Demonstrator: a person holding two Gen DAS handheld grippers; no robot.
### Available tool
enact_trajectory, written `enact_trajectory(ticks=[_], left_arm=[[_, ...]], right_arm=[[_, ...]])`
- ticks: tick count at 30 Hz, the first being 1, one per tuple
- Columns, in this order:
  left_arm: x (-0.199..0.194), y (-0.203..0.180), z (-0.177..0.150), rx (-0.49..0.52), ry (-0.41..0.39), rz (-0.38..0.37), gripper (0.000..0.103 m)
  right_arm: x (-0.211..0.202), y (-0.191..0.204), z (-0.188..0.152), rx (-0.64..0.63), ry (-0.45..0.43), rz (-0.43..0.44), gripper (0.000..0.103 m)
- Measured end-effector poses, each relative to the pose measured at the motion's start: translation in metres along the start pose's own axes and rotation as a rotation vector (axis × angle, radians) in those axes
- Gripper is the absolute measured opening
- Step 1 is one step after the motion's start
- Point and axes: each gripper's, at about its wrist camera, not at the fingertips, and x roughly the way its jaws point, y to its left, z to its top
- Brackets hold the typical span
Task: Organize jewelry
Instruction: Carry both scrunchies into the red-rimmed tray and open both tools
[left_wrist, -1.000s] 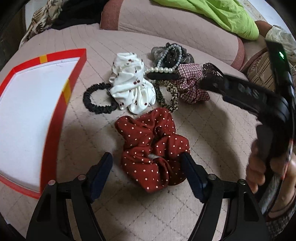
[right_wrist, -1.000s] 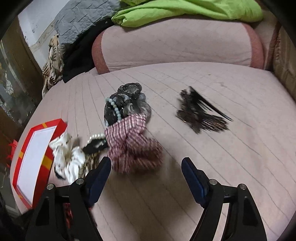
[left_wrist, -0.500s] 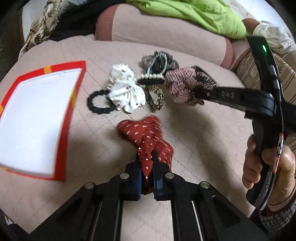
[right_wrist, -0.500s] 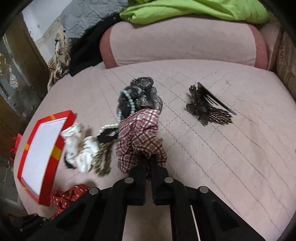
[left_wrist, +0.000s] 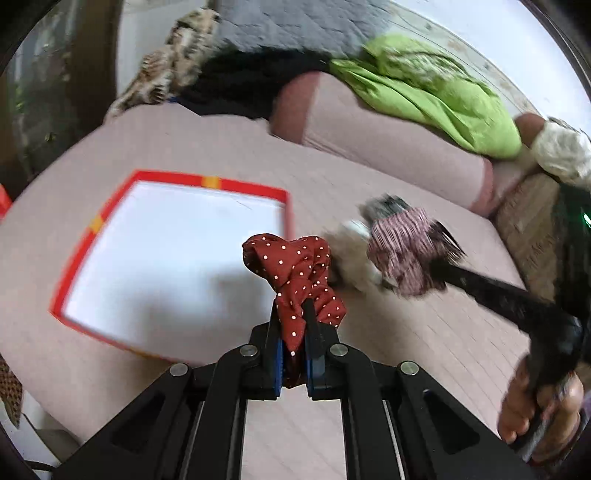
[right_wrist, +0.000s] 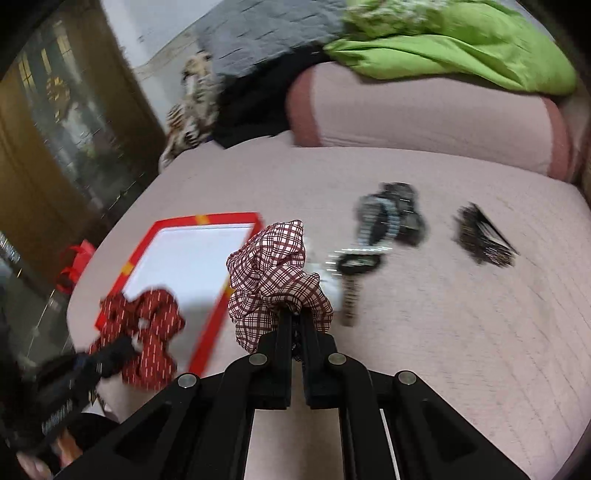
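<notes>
My left gripper (left_wrist: 294, 314) is shut on a red scrunchie with white dots (left_wrist: 291, 266), lifted off the pink cushion beside the red box with a white inside (left_wrist: 170, 254). My right gripper (right_wrist: 295, 321) is shut on a red-and-white plaid scrunchie (right_wrist: 275, 275), also held in the air near the box (right_wrist: 192, 251). In the left wrist view the plaid scrunchie (left_wrist: 402, 243) hangs at the tip of the right gripper. The right wrist view has the red scrunchie (right_wrist: 144, 328) low at the left.
Left on the cushion are a dark scrunchie with beads (right_wrist: 391, 218), a black clip with pearls (right_wrist: 356, 264), a leopard band (right_wrist: 349, 295) and a brown hair comb (right_wrist: 484, 240). A bolster (right_wrist: 424, 110) with a green cloth (right_wrist: 461, 40) lies behind. A hand (left_wrist: 535, 402) grips the right tool.
Both grippers shut, the left on the red scrunchie and the right on the plaid one, then rose and swung left toward the red box.
</notes>
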Motion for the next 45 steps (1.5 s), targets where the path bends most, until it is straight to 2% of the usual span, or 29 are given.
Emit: enact_trajectory(ticks=[5, 7, 10, 17, 23, 25, 26, 27, 28, 29, 32, 34, 37, 41, 45], left_arm=[[0.024, 0.051, 0.041, 0.004, -0.024, 0.149, 0.008], [0.038, 0.076, 0.056, -0.017, -0.019, 0.212, 0.008], [0.058, 0.111, 0.074, -0.069, -0.009, 0.264, 0.008], [0.097, 0.156, 0.090, -0.176, 0.018, 0.290, 0.008], [0.118, 0.168, 0.098, -0.208, 0.042, 0.294, 0.010], [0.122, 0.167, 0.097, -0.193, 0.035, 0.326, 0.019], [0.123, 0.165, 0.096, -0.187, 0.037, 0.328, 0.024], [0.123, 0.164, 0.096, -0.185, 0.038, 0.322, 0.035], [0.121, 0.162, 0.094, -0.187, 0.035, 0.307, 0.045], [0.119, 0.162, 0.095, -0.190, 0.028, 0.296, 0.047], [0.110, 0.158, 0.094, -0.177, 0.011, 0.277, 0.048], [0.104, 0.153, 0.091, -0.165, 0.000, 0.274, 0.048], [0.091, 0.141, 0.086, -0.144, -0.019, 0.267, 0.048], [0.075, 0.120, 0.080, -0.088, -0.060, 0.250, 0.048], [0.061, 0.088, 0.070, -0.015, -0.078, 0.217, 0.048]], right_arm=[[0.031, 0.042, 0.016, -0.060, 0.020, 0.021, 0.005], [0.050, 0.054, 0.025, -0.063, 0.034, 0.033, 0.005], [0.075, 0.068, 0.030, -0.061, 0.056, 0.039, 0.005], [0.141, 0.092, 0.043, -0.061, 0.128, 0.016, 0.005], [0.172, 0.099, 0.050, -0.064, 0.151, 0.002, 0.006], [0.173, 0.103, 0.051, -0.070, 0.143, 0.001, 0.008], [0.171, 0.104, 0.052, -0.072, 0.138, 0.006, 0.017], [0.168, 0.104, 0.053, -0.073, 0.132, 0.012, 0.024], [0.164, 0.104, 0.053, -0.074, 0.123, 0.014, 0.042], [0.156, 0.103, 0.053, -0.078, 0.103, 0.012, 0.053], [0.136, 0.100, 0.045, -0.100, 0.078, -0.013, 0.055], [0.120, 0.096, 0.029, -0.123, 0.089, -0.035, 0.055], [0.101, 0.087, 0.002, -0.122, 0.107, -0.018, 0.055], [0.073, 0.059, -0.032, -0.072, 0.111, -0.022, 0.055], [0.049, 0.026, -0.049, 0.000, 0.103, -0.051, 0.055]])
